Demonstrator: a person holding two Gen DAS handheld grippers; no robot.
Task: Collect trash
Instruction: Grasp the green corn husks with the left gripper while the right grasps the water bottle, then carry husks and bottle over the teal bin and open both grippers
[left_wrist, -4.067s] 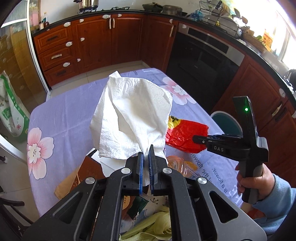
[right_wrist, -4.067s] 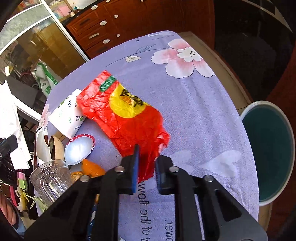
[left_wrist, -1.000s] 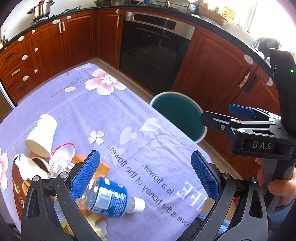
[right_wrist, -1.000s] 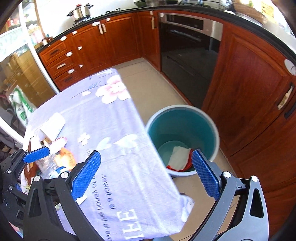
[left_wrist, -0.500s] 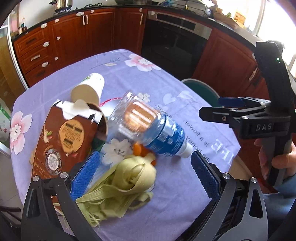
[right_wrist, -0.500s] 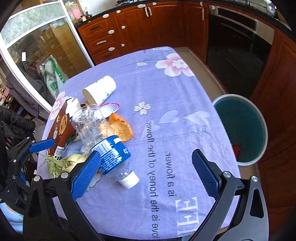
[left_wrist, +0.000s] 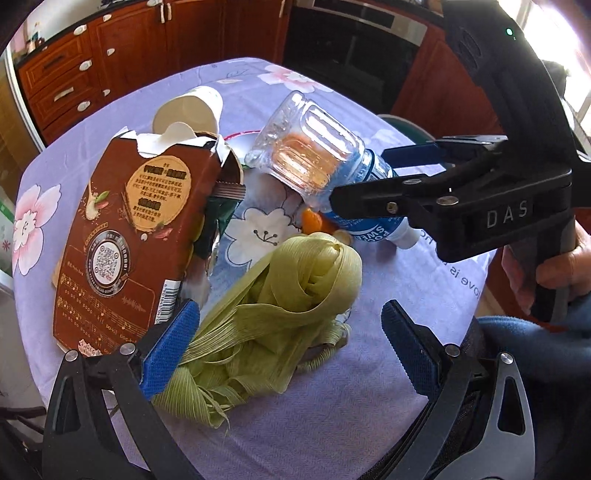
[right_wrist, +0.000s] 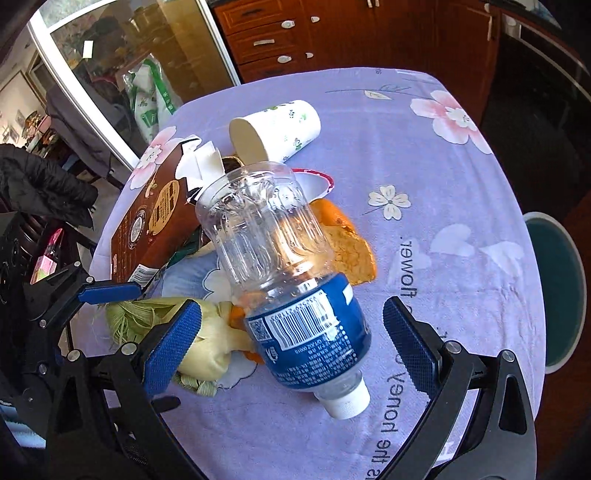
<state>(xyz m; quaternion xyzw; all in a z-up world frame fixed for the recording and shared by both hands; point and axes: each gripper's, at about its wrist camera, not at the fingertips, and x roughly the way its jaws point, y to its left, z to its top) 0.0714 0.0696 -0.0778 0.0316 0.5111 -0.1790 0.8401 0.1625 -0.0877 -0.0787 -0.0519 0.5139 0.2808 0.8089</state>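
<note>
Green corn husks (left_wrist: 280, 314) between spread left gripper (left_wrist: 291, 354), clear blue-labelled plastic bottle (right_wrist: 291, 280) between spread right gripper (right_wrist: 291, 350), nothing gripped.

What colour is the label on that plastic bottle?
Blue with white print, on the bottle; clearest in the right wrist view.

"DAS" in pale capitals on the black body of the right hand-held gripper (left_wrist: 506, 218). "SWE" readable, upside down, on the blue label of the plastic bottle (left_wrist: 373, 225); barcode and QR square on that label (right_wrist: 306, 328), digits too small to read. "is a" and "love" printed on the lilac tablecloth (left_wrist: 461, 275); elsewhere mirrored "flower" (right_wrist: 406, 266). Chinese characters, QR code and barcode on the brown carton (left_wrist: 122, 236), illegible.
</note>
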